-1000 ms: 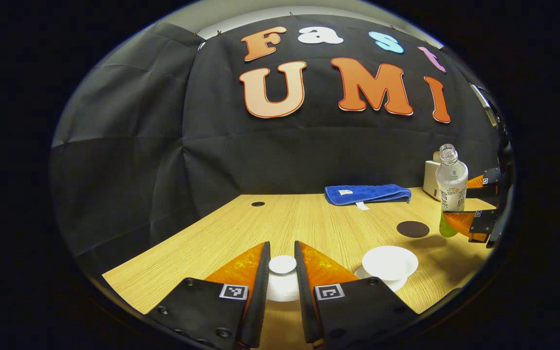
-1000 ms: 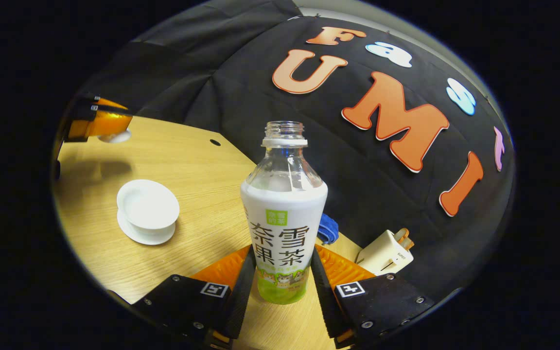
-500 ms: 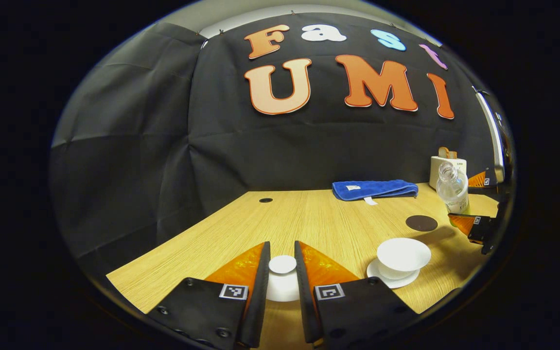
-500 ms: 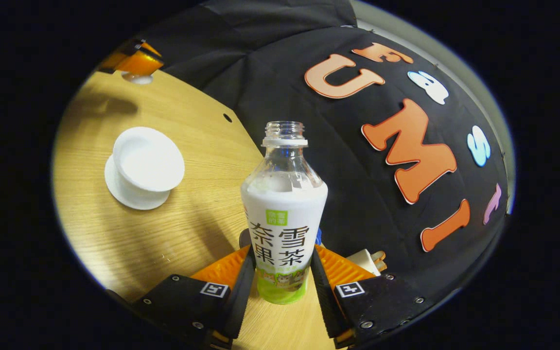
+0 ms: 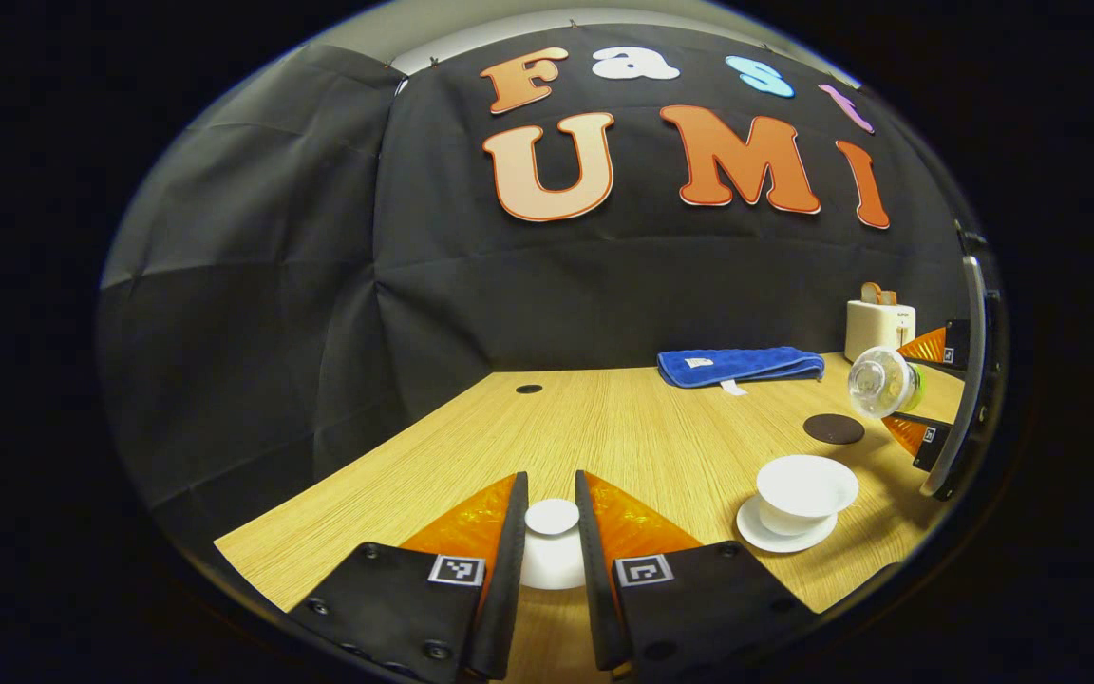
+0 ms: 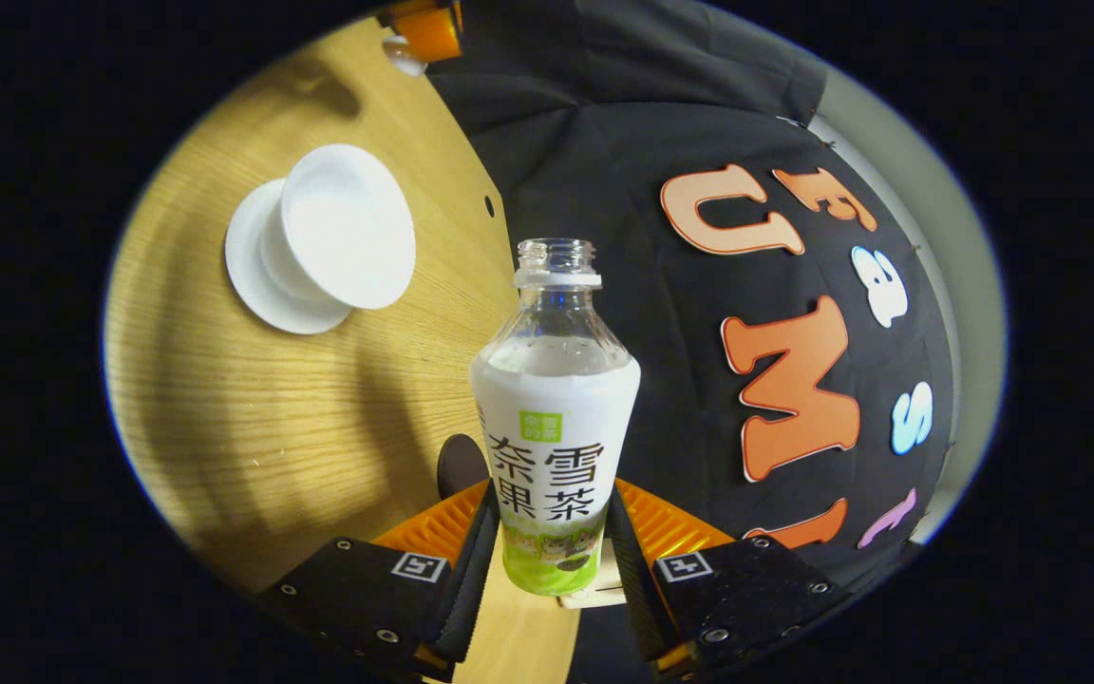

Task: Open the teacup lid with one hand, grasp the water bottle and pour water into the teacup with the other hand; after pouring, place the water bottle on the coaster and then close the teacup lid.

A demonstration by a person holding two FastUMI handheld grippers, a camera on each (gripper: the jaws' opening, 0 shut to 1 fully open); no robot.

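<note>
1. My left gripper [image 5: 552,537] is clamped on the knob of the lid [image 5: 552,518], both fingers pressing it, held above the table [image 5: 623,437].
2. My right gripper [image 6: 552,541] is closed tight on the bottle [image 6: 555,418], uncapped.
3. From the left gripper view the bottle [image 5: 879,382] is tipped over, mouth toward me, hanging above the cup [image 5: 805,486].
4. Cup open, on its saucer [image 5: 780,540].
5. Coaster [image 5: 834,428] sits just behind the cup, bare.

The bottle [image 6: 555,418] clamped in the right hand-held gripper [image 6: 552,491] carries a printed label [image 6: 547,465] with large dark characters. Square coded markers [image 6: 418,566] sit on its fingers.
</note>
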